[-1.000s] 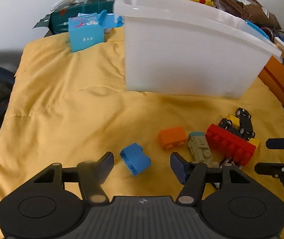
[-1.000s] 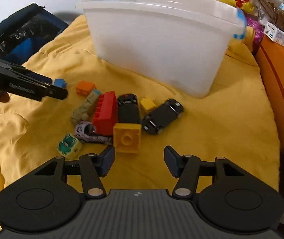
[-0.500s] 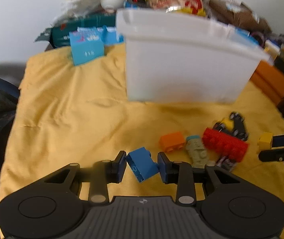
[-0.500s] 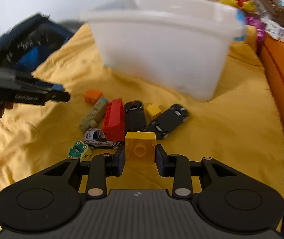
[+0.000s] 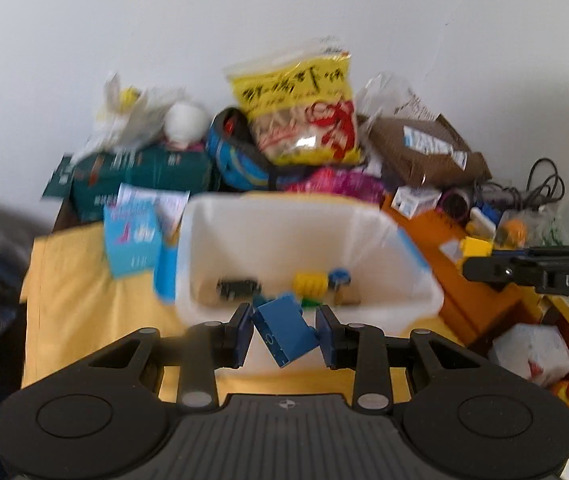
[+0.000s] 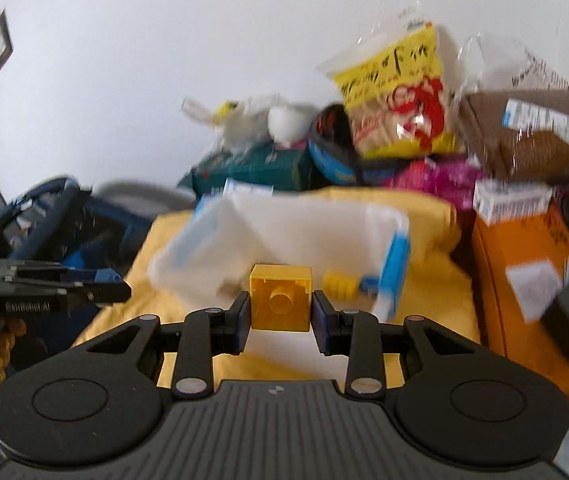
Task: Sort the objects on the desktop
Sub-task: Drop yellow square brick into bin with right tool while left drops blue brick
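L gripper (image 5: 284,334) clamped on blue toy brick (image 5: 285,334), brick tilted, one corner down, pads touching both sides; held above near rim of white plastic bin (image 5: 412,280). Inside bin, blurred: small black toy car (image 5: 239,287), yellow ribbed piece (image 5: 309,282), bit of blue (image 5: 339,276) and green (image 5: 310,301), rest too smeared to ID. R gripper (image 6: 280,316) pinching yellow square brick (image 6: 281,298), stud facing cam, level, pads flat on both sides; held in front of same bin (image 6: 292,224), exact height over rim hard to judge w/ blur. From L cam, R gripper (image 5: 532,270) seen side-on at right edge, mostly cut off, yellow brick (image 5: 476,247) peeking at its tip. From R cam, L gripper (image 6: 96,286) side-on at left edge, only a sliver of blue brick (image 6: 104,276) showing. Bin sits on yellow cloth (image 5: 76,292). Behind bin, clutter pile vs. white wall: yellow snack bag (image 5: 300,108), teal box (image 5: 140,180), brown packet (image 5: 428,152), light-blue carton (image 5: 132,240) left of bin, orange box (image 6: 524,272) to right. Both views motion-blurred; print on packs unreadable.
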